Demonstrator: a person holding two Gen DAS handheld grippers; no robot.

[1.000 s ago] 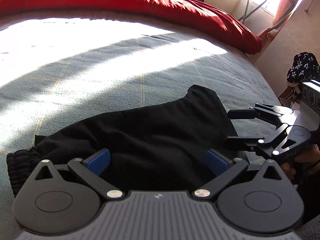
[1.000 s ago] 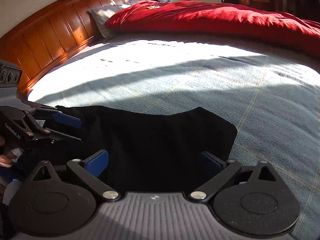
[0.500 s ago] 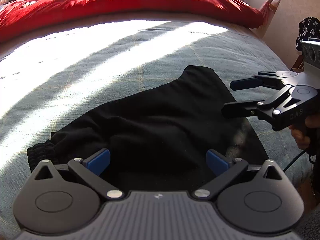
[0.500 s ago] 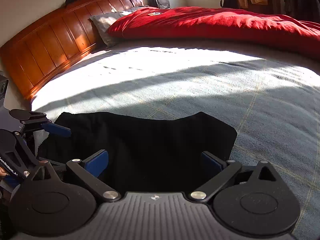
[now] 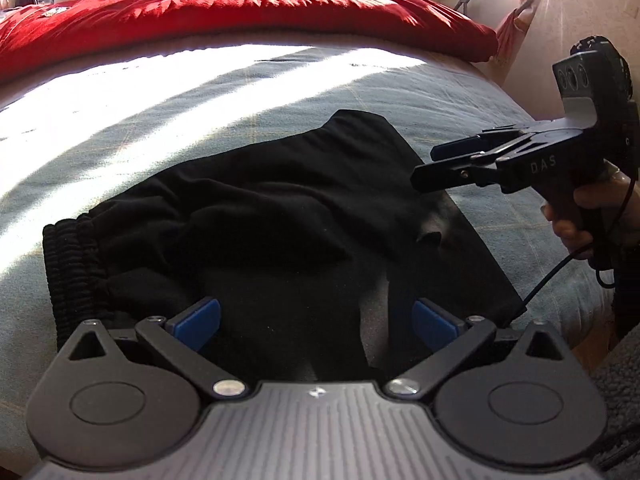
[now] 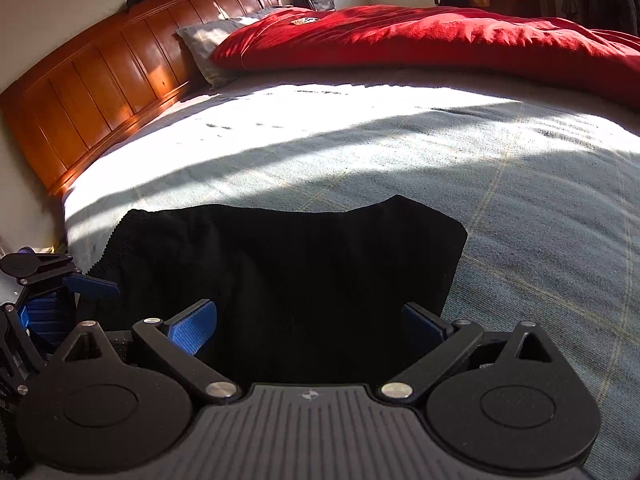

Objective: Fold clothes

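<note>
A black garment lies folded on the grey-blue bedspread, its ribbed elastic band at the left in the left wrist view. My left gripper is open and empty above the garment's near edge. My right gripper shows at the right of that view, raised above the garment's right edge, jaws apart and empty. In the right wrist view the garment is a flat dark shape, my right gripper is open over it, and my left gripper is at the far left.
A red duvet is bunched along the far side of the bed. A wooden headboard and a grey pillow stand at the left in the right wrist view. The bed edge drops off at the right.
Both grippers have drawn back and lifted away from the garment. The right gripper has risen clear of the garment's right edge. The garment has stayed flat on the bed.
</note>
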